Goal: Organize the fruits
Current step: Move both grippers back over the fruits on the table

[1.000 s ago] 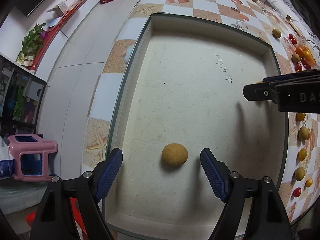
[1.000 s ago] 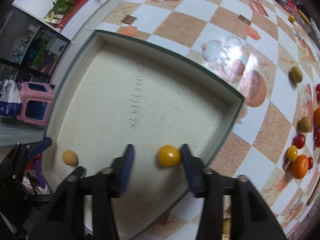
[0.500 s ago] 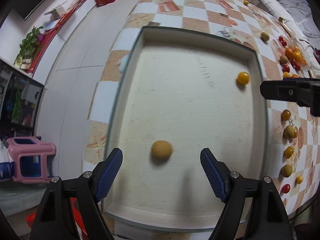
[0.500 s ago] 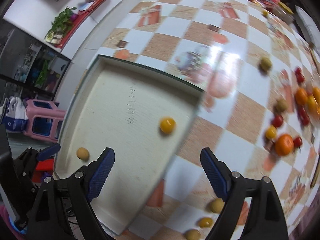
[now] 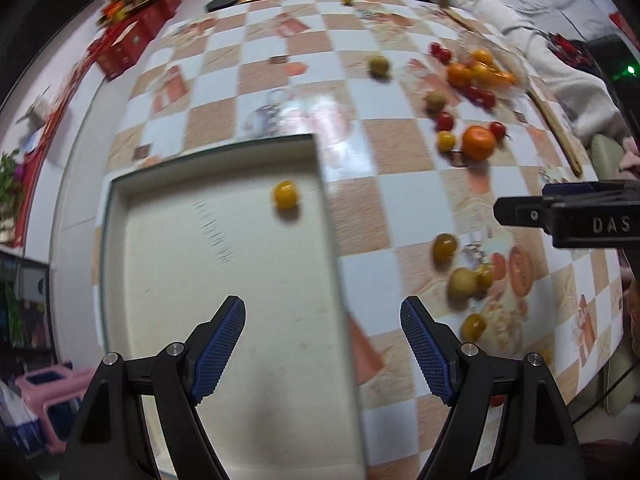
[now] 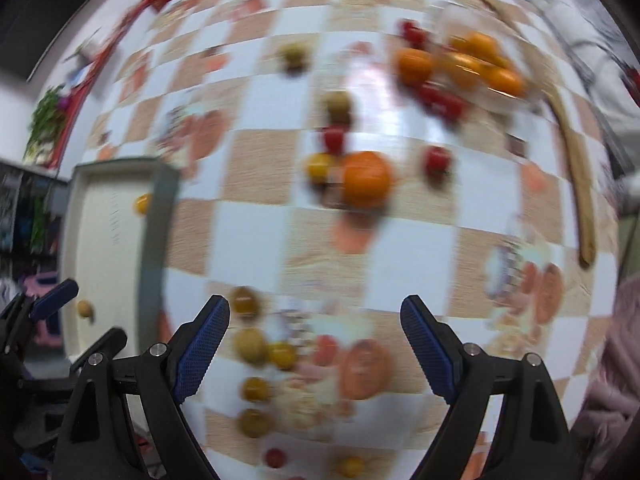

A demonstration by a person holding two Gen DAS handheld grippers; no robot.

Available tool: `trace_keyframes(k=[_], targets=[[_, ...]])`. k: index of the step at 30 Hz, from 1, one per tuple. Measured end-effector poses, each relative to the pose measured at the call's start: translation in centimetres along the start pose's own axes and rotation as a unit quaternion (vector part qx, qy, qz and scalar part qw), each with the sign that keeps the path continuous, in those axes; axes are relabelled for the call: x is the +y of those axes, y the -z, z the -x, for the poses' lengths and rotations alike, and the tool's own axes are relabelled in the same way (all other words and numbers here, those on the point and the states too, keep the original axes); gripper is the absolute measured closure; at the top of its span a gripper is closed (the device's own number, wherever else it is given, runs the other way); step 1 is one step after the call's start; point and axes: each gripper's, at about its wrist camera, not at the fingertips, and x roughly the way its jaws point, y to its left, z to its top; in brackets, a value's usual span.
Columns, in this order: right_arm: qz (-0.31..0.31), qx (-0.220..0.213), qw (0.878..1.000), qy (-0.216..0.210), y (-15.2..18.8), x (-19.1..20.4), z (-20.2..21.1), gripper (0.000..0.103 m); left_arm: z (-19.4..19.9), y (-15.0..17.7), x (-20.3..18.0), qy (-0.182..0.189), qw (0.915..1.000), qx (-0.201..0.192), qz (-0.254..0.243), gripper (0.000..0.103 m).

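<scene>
A shallow cream tray [image 5: 120, 280] with a dark green rim lies on the checkered table; it also shows at the left of the right wrist view [image 6: 156, 240]. A yellow fruit [image 5: 285, 195] sits near its far right corner. A tan fruit [image 6: 85, 309] lies in the tray, seen only in the right wrist view. My left gripper [image 5: 322, 354] is open and empty over the tray's right rim. My right gripper [image 6: 314, 354] is open and empty above loose yellow and tan fruits [image 6: 250, 345] on the table. Its side [image 5: 568, 216] shows in the left wrist view.
An orange [image 5: 478, 143] lies among red cherry tomatoes [image 5: 445, 121] and yellow fruits at the table's right. A clear dish of oranges [image 5: 480, 70] stands further back. A wooden stick [image 6: 576, 168] lies at the far right. Red boxes [image 5: 124, 48] line the far left edge.
Both grippers have swung right, away from the tray and toward the loose fruits. The yellow fruit that the right gripper let go stays in the tray. The tan fruit has left the left view.
</scene>
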Motion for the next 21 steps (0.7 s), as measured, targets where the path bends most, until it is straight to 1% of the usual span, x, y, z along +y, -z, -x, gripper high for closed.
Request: trace_keyframes(k=[4, 6, 10, 12, 16, 21], targets=[[-0.022, -0.004, 1.0, -0.003, -0.6, -2.9, 0.3, 0.013, -1.4, -1.4, -3.1, 0.011, 0.9995, 0.009, -0.028, 0.022], [-0.026, -0.004, 1.0, -0.01, -1.3, -3.7, 0.2, 0.013, -2.1, -2.0, -4.0, 0.018, 0.9994, 0.014, -0.028, 0.022], [-0.021, -0.003, 1.0, -0.018, -2.5, -4.3, 0.0, 0.014, -3.7, -3.2, -5.1, 0.029, 0.9991, 0.029, -0.013, 0.022], [-0.019, -0.001, 1.0, -0.022, -3.2, -4.2, -0.5, 0.019, -4.5, -3.5, -5.5, 0.027, 0.999, 0.035, -0.007, 0.022], [-0.007, 0.003, 1.0, -0.03, -4.5, -4.2, -1.5, 0.024, -6.1, -4.0, -6.1, 0.019, 0.9988, 0.046, 0.0, 0.022], [0.006, 0.012, 0.999, -0.04, -5.6, -3.9, -3.1, 0.033, -7.3, -4.2, -6.4, 0.014, 0.9983, 0.055, 0.01, 0.022]])
